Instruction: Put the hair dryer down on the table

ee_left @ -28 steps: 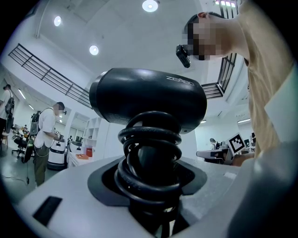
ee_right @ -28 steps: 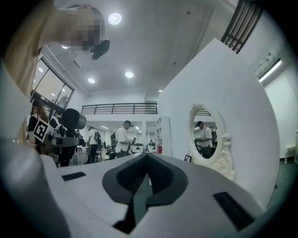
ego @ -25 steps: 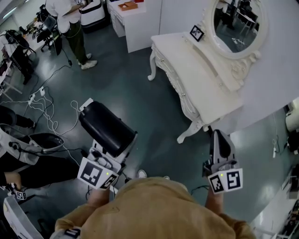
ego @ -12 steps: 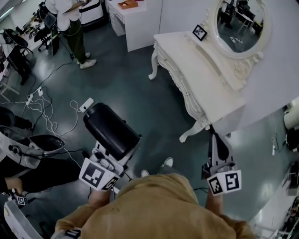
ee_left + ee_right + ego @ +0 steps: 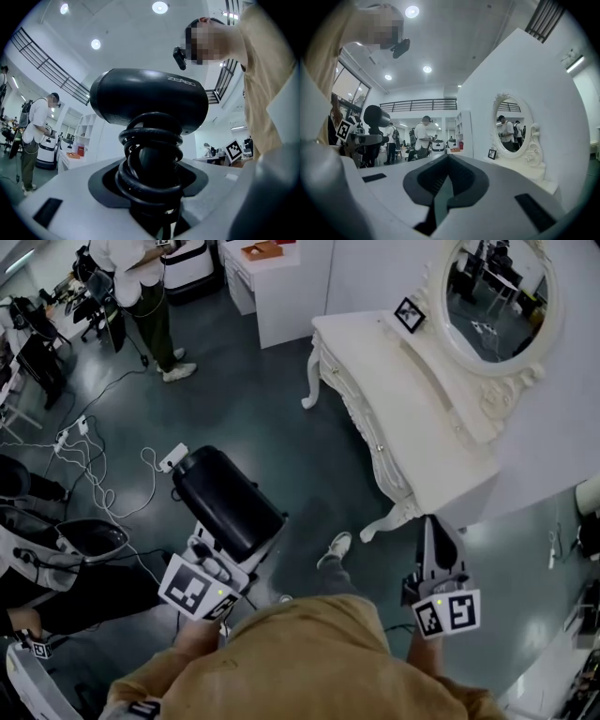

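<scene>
My left gripper is shut on the handle of a black hair dryer, held above the grey floor to the left of the white dressing table. In the left gripper view the dryer's barrel stands over the jaws. Its black cord is coiled round the handle between them, at the left gripper. My right gripper hangs shut and empty near the table's front leg. From the right gripper I see the dryer at the left and the table at the right.
An oval mirror and a small marker frame stand on the table. A white cabinet is behind it. A person stands at the far left. Cables and black chairs lie on the left.
The person carrying the grippers has stepped towards the dressing table, one foot coming forward. Both grippers have kept their hold and pose, and the dryer stays in the left one.
</scene>
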`<state>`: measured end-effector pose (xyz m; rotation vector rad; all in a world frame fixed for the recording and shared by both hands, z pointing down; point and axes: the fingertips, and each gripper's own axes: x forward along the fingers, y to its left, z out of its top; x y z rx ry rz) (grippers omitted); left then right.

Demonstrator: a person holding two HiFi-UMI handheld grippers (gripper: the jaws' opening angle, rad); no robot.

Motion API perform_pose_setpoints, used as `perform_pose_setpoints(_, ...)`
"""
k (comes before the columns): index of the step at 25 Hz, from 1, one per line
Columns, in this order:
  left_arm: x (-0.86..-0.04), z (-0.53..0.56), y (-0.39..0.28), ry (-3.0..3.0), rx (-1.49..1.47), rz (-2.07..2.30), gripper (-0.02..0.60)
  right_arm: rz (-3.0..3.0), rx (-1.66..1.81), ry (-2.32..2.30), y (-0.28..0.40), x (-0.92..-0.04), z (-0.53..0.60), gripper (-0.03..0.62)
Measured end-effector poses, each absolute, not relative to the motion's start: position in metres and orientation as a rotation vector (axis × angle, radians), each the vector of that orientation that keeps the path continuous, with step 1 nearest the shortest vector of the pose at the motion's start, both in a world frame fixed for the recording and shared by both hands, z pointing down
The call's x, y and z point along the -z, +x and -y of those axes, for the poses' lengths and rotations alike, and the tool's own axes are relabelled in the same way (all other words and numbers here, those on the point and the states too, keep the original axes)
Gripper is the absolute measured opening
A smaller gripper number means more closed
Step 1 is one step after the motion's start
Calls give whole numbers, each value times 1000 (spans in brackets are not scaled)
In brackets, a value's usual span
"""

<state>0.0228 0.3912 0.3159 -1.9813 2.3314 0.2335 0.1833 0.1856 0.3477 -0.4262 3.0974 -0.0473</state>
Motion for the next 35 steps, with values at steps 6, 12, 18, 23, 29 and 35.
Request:
perform_pose_setpoints(6,-307,-289,-23,-1969,-210,-2319,244,-3080,66,-389,126,-350,-82,2)
perform_pose_setpoints(12,-291,-187,-68,-1954,-309,-2336,244,-3095,41,-323,76,-339,27,2)
perform_pose_setpoints(18,-296,-122,-93,-1912,-303,-2390,244,-3122,51,-227,40,-347,96,2)
perform_pose_setpoints(23,-301,-86,-106,-1942,-277,-2395,244,-3151,124,-200,24,-365,111,2)
perform_pose_setpoints(29,-314,-49,-122,-2012,-296,-2366,244,-3177,145,-247,20,-380,134,2)
perform_pose_setpoints(35,-325,-17,-147,-2103,-294,-2312,244,-3179,144,-377,6,-382,158,2)
